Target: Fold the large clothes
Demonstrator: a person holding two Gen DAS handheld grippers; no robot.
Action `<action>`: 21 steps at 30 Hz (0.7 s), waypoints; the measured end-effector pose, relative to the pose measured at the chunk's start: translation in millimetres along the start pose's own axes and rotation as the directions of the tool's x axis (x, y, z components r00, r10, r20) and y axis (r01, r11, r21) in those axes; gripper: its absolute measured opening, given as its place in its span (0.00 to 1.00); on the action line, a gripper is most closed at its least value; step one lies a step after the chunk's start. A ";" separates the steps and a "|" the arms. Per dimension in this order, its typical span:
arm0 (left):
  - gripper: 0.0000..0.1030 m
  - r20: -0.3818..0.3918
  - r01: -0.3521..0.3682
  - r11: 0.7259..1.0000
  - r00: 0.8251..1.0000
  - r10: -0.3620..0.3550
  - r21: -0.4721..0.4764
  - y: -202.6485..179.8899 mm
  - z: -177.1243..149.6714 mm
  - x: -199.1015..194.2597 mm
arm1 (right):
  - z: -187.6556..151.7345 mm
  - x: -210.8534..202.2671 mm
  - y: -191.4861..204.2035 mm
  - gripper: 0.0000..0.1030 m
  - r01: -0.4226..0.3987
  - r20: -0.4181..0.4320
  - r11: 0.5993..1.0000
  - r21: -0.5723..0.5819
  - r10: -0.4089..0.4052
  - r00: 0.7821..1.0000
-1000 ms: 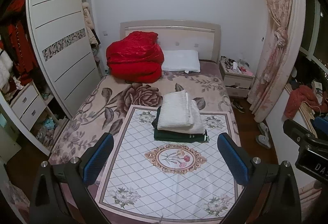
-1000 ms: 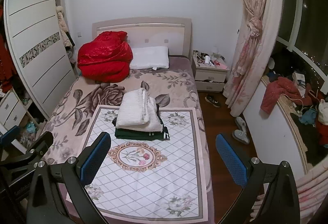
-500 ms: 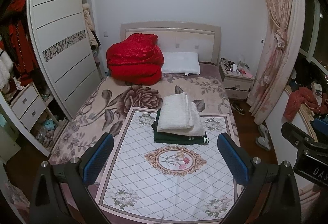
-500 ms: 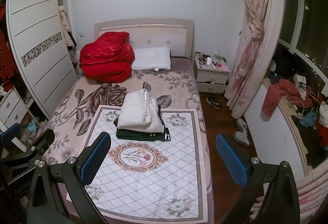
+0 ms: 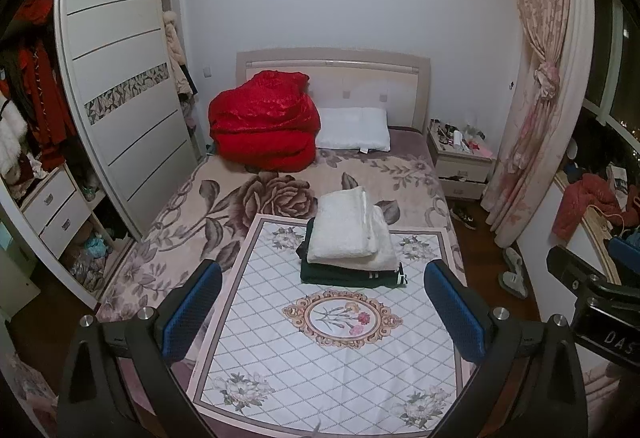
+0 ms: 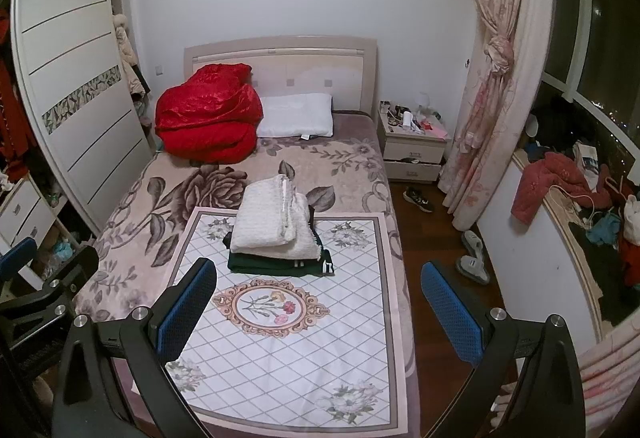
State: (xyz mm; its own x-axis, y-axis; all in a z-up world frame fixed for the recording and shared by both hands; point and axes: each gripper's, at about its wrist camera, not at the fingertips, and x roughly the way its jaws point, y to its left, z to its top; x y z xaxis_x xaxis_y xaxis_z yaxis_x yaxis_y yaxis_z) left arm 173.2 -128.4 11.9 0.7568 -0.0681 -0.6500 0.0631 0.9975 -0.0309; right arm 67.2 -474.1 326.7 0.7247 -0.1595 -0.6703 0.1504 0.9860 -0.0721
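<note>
A stack of folded clothes lies on a white diamond-pattern mat [image 5: 320, 358] on the bed: white folded garments [image 5: 348, 230] on top of a dark green one [image 5: 344, 274]. It also shows in the right wrist view, white garments [image 6: 272, 217] over the green one [image 6: 280, 264] on the mat [image 6: 288, 358]. My left gripper [image 5: 322, 312] is open and empty, held well back above the foot of the bed. My right gripper [image 6: 318, 308] is open and empty too, beside it to the right.
A red quilt [image 5: 264, 129] and a white pillow [image 5: 354, 133] lie at the headboard. A wardrobe [image 5: 120, 97] stands left. A nightstand [image 6: 412, 145], a curtain [image 6: 492, 77], shoes [image 6: 472, 258] and a cluttered window sill [image 6: 580, 197] are on the right.
Both grippers have drawn slightly back and tilted, so the bed and stack sit a little lower in view. Nothing on the bed has moved.
</note>
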 end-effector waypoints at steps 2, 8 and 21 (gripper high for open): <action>1.00 0.000 -0.002 1.000 1.000 0.002 -0.001 -1.1 0.4 0.0 | -0.8 -1.0 0.2 1.00 0.003 0.001 1.000 0.001 -0.003 1.000; 1.00 0.002 0.000 1.000 1.000 0.000 0.002 -0.9 1.0 -0.3 | -2.6 -2.7 0.4 1.00 0.004 0.000 1.000 0.005 -0.004 1.000; 1.00 0.015 -0.003 1.000 1.000 0.003 0.000 -3.0 3.3 -4.0 | -6.0 -4.2 0.4 1.00 0.010 0.003 1.000 0.007 -0.010 1.000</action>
State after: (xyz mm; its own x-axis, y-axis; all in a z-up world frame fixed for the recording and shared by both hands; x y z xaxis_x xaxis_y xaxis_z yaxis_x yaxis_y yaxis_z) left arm 172.1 -131.2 17.1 0.7664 -0.0655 -0.6390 0.0612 0.9977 -0.0288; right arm 60.2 -472.7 325.0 0.7253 -0.1691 -0.6673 0.1618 0.9841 -0.0735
